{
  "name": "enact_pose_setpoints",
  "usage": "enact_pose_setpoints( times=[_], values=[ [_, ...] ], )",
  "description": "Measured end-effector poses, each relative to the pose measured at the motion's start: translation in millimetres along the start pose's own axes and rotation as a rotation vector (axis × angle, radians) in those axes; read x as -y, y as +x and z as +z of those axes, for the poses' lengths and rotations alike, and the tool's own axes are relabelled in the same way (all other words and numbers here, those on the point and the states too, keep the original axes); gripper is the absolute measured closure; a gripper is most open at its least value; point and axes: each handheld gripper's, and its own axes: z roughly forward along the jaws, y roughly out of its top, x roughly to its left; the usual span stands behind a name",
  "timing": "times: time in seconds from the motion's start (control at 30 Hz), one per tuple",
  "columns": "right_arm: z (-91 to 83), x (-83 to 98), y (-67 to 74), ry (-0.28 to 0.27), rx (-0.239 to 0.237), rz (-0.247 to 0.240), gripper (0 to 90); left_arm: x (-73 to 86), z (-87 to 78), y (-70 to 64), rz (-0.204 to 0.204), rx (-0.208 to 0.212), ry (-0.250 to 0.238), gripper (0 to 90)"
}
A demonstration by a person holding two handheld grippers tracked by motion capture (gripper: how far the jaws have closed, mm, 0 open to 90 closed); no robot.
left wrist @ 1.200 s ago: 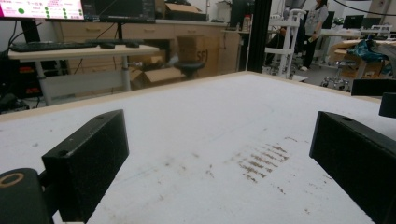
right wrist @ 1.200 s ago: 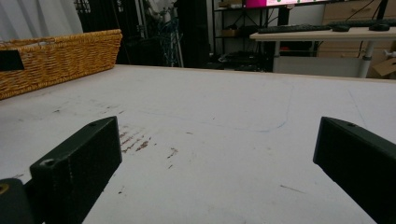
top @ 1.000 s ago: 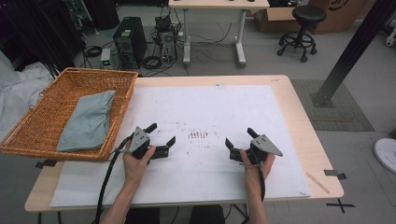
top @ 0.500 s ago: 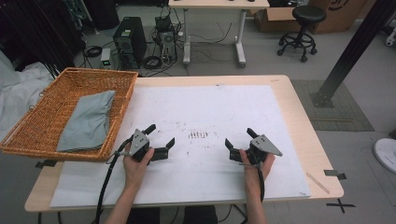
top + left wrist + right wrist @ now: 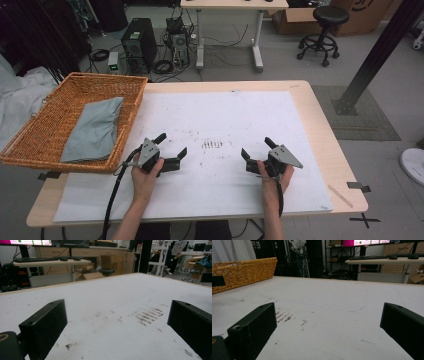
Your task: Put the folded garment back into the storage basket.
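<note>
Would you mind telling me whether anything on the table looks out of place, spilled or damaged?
Nothing is spilled or broken. The white table cover carries dark smudges between the two open grippers, left and right. The wicker basket overhangs the table's left edge, with a grey cloth folded inside.

1. The left gripper [image 5: 172, 149] is black with a grey plate on top; its cable is black.
2. The right gripper [image 5: 256, 148] is black too, with a grey plate.
3. The bench [image 5: 320, 120] has a pale wood edge.
4. A white sheet [image 5: 225, 115] bears dark brownish smudges [image 5: 212, 145].
5. The wicker basket [image 5: 60, 100] is orange-brown.
6. The cloth [image 5: 92, 130] in it is grey-green.
</note>
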Motion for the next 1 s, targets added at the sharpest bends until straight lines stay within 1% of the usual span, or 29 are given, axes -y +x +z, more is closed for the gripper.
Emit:
enact_pose_setpoints(
  times=[0.2, 0.43, 0.5, 1.0],
  values=[
    [-0.6, 0.3, -0.3, -0.009, 0.000, 0.003, 0.2, 0.0, 0.0, -0.1, 0.003, 0.002, 0.000, 3.1],
    [-0.6, 0.4, 0.3, -0.009, 0.001, 0.000, 0.2, 0.0, 0.0, 0.2, 0.001, 0.004, 0.000, 3.7],
    [-0.5, 0.3, 0.6, -0.007, 0.002, -0.008, 0.2, 0.0, 0.0, 0.3, -0.001, 0.004, 0.000, 3.8],
    [-0.8, 0.4, 0.6, -0.011, 0.005, -0.006, 0.4, 0.0, 0.1, 0.2, 0.000, 0.004, 0.001, 4.1]
  ],
)
